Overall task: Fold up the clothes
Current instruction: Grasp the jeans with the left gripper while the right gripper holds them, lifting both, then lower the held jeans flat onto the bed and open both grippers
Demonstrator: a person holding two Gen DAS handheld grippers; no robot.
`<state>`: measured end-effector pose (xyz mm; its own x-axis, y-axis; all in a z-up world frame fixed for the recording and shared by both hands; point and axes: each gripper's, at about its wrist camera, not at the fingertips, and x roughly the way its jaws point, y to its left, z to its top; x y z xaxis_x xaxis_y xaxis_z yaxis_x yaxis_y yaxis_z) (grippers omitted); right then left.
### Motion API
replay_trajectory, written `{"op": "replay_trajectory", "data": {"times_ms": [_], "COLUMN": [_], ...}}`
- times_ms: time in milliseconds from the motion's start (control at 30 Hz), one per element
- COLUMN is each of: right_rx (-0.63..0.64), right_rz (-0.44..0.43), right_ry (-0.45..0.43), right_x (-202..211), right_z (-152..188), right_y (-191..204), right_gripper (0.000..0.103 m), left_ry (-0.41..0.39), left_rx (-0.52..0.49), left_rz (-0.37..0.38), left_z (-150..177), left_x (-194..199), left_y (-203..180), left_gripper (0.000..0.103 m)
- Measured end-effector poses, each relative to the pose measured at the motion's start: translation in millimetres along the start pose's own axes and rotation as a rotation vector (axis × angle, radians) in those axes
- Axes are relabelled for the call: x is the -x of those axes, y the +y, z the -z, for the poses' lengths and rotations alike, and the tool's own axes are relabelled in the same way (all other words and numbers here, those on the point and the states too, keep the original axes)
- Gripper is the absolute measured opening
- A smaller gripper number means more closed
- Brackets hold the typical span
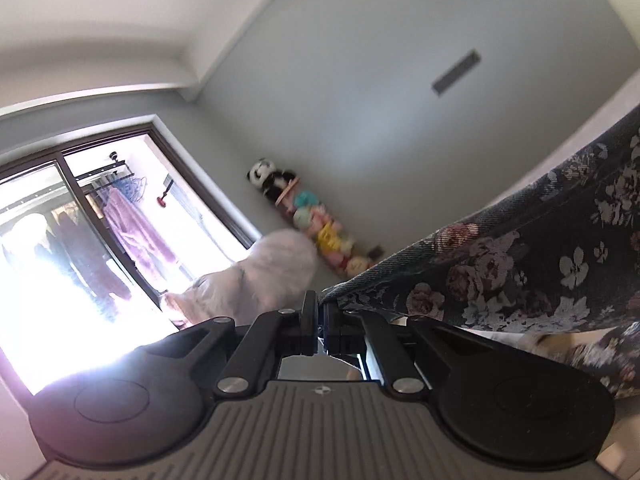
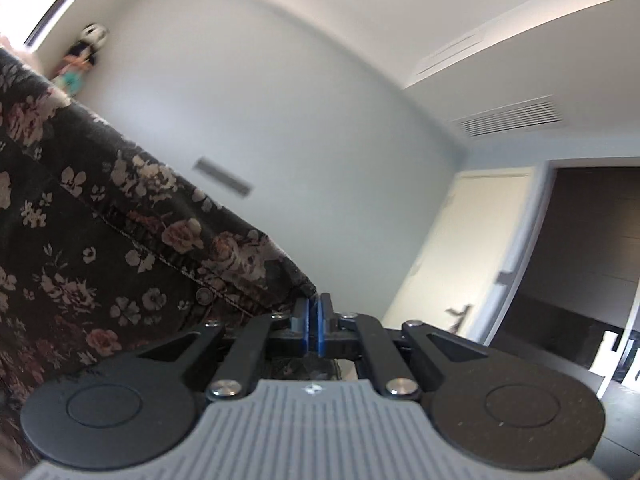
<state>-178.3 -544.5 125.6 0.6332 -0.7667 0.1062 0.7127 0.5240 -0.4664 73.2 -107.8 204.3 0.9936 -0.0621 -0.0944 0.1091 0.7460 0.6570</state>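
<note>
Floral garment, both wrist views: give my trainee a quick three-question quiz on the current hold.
1. True or false: the left hand-held gripper is shut on the floral garment.
2. What does the right hand-held gripper pinch? A) a towel B) the garment's corner C) nothing
3. Which toy tops the plush stack in the wall corner?

Key: 1 true; 2 B; 3 the panda.
</note>
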Motion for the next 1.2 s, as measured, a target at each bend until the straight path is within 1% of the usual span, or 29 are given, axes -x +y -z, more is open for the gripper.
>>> {"op": "replay_trajectory", "data": {"times_ms": [100,233,333,433,500,567,633,767,833,933,1067,1133,1200], "right_rx": [-0.056,-0.051,-0.015,0.009,0.041,0.065,0.073,0.089,0.099,0.103,0.122,0.128,0.125], "right_rz": [0.109,0.246,0.316,0.333,0.327,0.308,0.268,0.161,0.119,0.063,0.012,-0.001,-0.015], "right_ry": [-0.066,-0.161,-0.209,-0.213,-0.194,-0.157,-0.097,0.041,0.105,0.194,0.288,0.325,0.364], "right_x": [31.1,78.5,105.1,116.0,113.7,102.9,86.6,46.9,22.3,-15.2,-74.0,-104.1,-140.9], "right_z": [-17.0,-39.5,-59.2,-70.2,-71.7,-64.5,-51.5,-11.6,8.4,36.5,77.6,94.0,106.0], "right_y": [-57.7,-117.2,-144.4,-161.1,-160.4,-153.5,-141.5,-108.5,-91.2,-71.7,-59.1,-57.1,-44.0], "right_gripper": [0.005,0.005,0.005,0.005,0.005,0.005,0.005,0.005,0.005,0.005,0.005,0.005,0.005], "left_ry": [-0.092,-0.192,-0.220,-0.211,-0.177,-0.116,-0.042,0.119,0.192,0.274,0.355,0.397,0.431], "left_rx": [0.043,0.110,0.162,0.171,0.140,0.102,0.062,-0.016,-0.051,-0.118,-0.188,-0.200,-0.212], "left_rz": [0.023,0.056,0.104,0.144,0.170,0.217,0.271,0.379,0.429,0.470,0.503,0.526,0.543], "left_z": [-16.7,-32.1,-39.4,-43.8,-42.7,-36.7,-26.5,-0.5,12.1,28.3,34.2,37.0,39.1], "left_x": [40.5,84.9,101.5,101.3,89.4,69.9,44.8,-15.0,-44.3,-85.4,-138.0,-157.4,-173.9], "left_y": [9.0,25.9,39.9,43.5,34.7,18.4,-3.5,-55.0,-81.3,-119.8,-163.7,-186.2,-206.8], "left_gripper": [0.001,0.001,0.001,0.001,0.001,0.001,0.001,0.001,0.001,0.001,0.001,0.001,0.001]}}
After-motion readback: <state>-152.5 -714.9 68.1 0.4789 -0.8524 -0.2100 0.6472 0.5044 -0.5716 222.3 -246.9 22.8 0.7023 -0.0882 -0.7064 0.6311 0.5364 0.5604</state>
